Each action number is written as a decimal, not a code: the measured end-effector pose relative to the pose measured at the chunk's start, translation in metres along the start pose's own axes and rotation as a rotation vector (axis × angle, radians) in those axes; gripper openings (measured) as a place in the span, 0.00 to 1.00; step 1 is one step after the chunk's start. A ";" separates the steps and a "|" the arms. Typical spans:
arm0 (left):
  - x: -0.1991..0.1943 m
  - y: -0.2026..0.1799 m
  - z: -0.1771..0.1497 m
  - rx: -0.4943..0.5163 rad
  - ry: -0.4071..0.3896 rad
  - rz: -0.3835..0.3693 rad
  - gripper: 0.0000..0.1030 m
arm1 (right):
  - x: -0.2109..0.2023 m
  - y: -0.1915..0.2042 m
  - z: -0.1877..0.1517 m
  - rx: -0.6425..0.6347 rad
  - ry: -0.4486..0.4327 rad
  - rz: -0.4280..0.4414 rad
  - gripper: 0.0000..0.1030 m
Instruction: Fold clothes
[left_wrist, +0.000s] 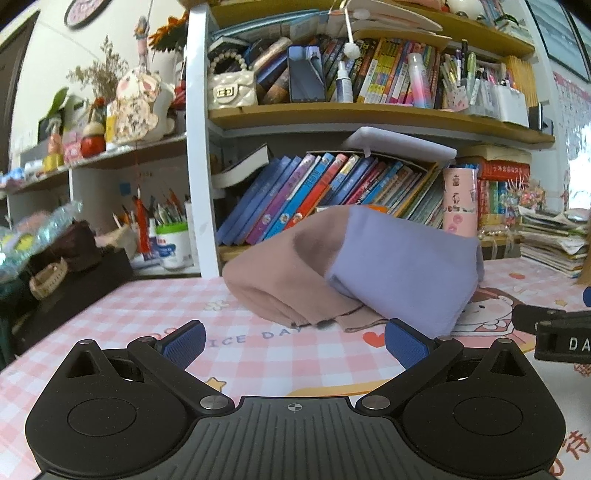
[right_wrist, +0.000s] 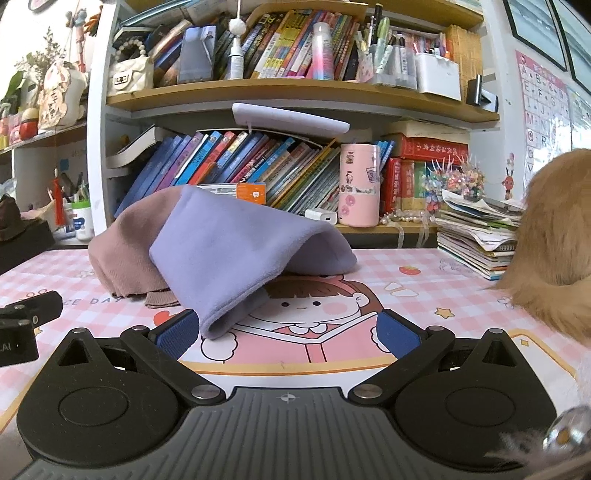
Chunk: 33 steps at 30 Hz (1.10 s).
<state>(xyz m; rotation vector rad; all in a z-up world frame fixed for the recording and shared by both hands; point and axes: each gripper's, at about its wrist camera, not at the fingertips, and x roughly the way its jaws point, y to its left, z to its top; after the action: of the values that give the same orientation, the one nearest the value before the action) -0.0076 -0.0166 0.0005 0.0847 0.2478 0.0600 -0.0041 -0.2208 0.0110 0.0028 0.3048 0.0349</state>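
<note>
Both tongs hover low over the bench (right_wrist: 424, 266), spread wide and gripping nothing. Ahead of the left tongs (left_wrist: 293, 341) lies a heap of clothes: a pink garment (left_wrist: 273, 269) with a purple garment (left_wrist: 402, 266) draped over its right part. The heap's long axis runs left to right across the view, parallel to the shelf (left_wrist: 369, 114) behind it. In the right wrist view, the purple garment (right_wrist: 229, 243) sends a narrow folded end toward the right tongs (right_wrist: 288, 334), its tip just ahead of the left finger (right_wrist: 175, 334), between the fingers. The pink garment (right_wrist: 122, 254) lies ahead and to the left. The other tool shows at each view's edge.
</note>
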 end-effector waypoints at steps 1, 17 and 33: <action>-0.001 -0.001 0.000 0.006 -0.004 -0.003 1.00 | 0.000 -0.001 0.000 0.005 0.000 0.003 1.00; 0.013 -0.003 0.000 0.023 0.073 -0.167 1.00 | 0.029 -0.048 -0.003 0.303 0.136 0.188 1.00; 0.060 -0.063 0.019 0.264 0.047 -0.300 1.00 | 0.147 -0.093 0.043 0.690 0.226 0.417 0.97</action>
<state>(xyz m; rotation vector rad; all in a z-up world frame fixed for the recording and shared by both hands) 0.0579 -0.0769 -0.0010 0.3073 0.3120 -0.2704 0.1518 -0.3081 0.0069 0.7525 0.5261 0.3440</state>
